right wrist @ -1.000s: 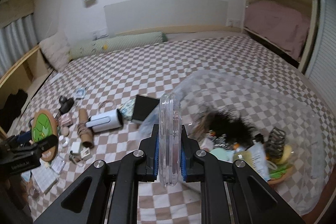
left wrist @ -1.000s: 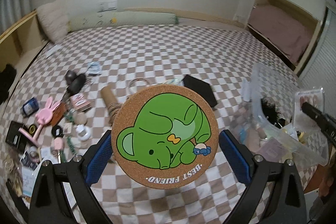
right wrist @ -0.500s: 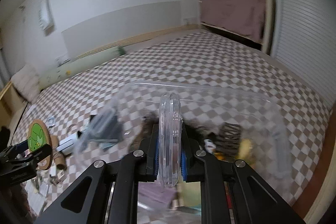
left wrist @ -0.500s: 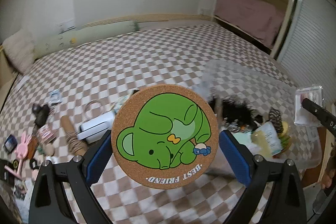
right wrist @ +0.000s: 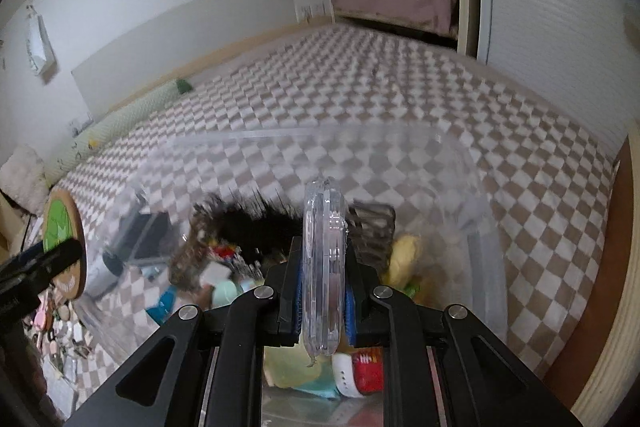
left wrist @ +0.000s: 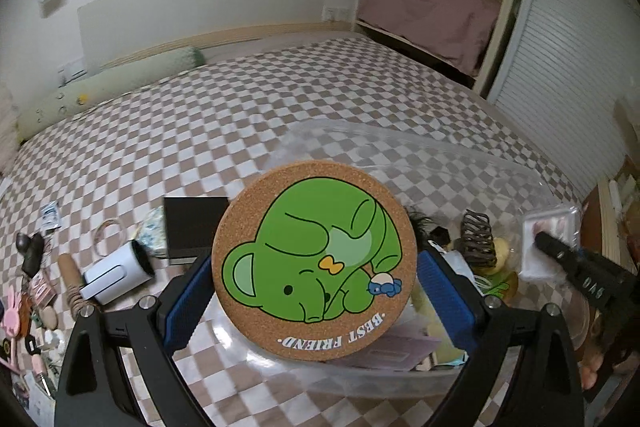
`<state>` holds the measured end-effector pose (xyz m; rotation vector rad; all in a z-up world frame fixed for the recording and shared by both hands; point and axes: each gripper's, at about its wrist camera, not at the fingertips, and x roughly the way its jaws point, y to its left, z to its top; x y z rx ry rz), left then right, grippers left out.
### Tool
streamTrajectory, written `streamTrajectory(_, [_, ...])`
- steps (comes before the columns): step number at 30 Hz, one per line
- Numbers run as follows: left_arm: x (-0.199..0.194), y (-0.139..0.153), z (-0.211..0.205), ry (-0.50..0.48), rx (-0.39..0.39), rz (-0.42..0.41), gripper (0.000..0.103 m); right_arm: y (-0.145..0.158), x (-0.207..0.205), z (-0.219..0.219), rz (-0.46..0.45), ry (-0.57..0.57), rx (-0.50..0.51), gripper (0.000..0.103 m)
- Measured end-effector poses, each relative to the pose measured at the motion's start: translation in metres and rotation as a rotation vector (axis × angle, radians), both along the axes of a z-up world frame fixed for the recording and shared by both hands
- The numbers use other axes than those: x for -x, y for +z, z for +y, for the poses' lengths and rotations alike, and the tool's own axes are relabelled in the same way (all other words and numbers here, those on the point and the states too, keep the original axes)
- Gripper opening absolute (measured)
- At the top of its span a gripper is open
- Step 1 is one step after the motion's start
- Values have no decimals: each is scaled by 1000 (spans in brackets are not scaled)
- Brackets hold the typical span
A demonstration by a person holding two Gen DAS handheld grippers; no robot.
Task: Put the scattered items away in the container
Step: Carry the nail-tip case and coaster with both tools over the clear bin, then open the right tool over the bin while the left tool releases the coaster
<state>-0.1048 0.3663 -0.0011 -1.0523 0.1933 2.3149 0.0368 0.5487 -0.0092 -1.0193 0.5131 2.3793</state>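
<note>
My left gripper (left wrist: 314,291) is shut on a round cork coaster (left wrist: 314,259) printed with a green elephant, held flat-on over the near left rim of a clear plastic container (left wrist: 460,155). My right gripper (right wrist: 323,301) is shut on a thin clear plastic case (right wrist: 323,267), held edge-on above the same container (right wrist: 476,235). Inside it lie a black furry item (right wrist: 256,223), a dark claw clip (left wrist: 478,237), a yellow object (right wrist: 404,253) and papers. In the left wrist view, the right gripper (left wrist: 538,241) with its case (left wrist: 550,247) shows at the right edge.
Scattered items lie on the checkered bed at left: a white cylinder (left wrist: 116,273), a black box (left wrist: 192,225), a twine spool (left wrist: 72,279), a pink bunny item (left wrist: 10,311), small packets. A green bolster (left wrist: 108,95) lines the headboard. A wooden edge (right wrist: 604,307) borders the bed at right.
Both grippers swung right, away from the scattered pile toward the clear container. The coaster and the clear case now hover over the container; both grips are unchanged.
</note>
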Motion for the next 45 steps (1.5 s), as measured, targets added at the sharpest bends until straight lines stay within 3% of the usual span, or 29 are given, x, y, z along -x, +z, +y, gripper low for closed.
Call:
streamTrajectory(6, [0,-17,29,-36,54,-12,98,-22,4,9,-78,16,8,16])
streamTrajectory(20, [5,-47,56,-50,147,-59,98,-30,5,15,-123,12,62,16])
streamTrajectory(33, [7,-42,71,-65,120,-60,99,-28,2,16,-123,13,80,16])
streamTrajectory(45, [7,-47,71,-45,161,-76,99,-28,2,17,-122,14,103,16])
